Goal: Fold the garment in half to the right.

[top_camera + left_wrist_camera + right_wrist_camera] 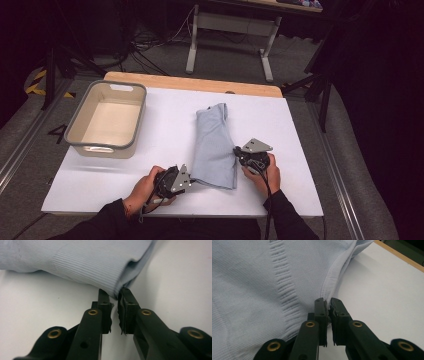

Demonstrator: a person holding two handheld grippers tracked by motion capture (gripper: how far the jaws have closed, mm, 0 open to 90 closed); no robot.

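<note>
Both hands low: left gripper [191,182] and right gripper [236,151] each pinching folded pale-blue ribbed garment [215,145] mid-table, right of empty grey tub [80,116].

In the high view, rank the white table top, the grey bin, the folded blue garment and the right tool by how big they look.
1. White table top
2. and 3. Grey bin and folded blue garment: too alike to rank
4. Right tool, smallest though nearer the camera
</note>
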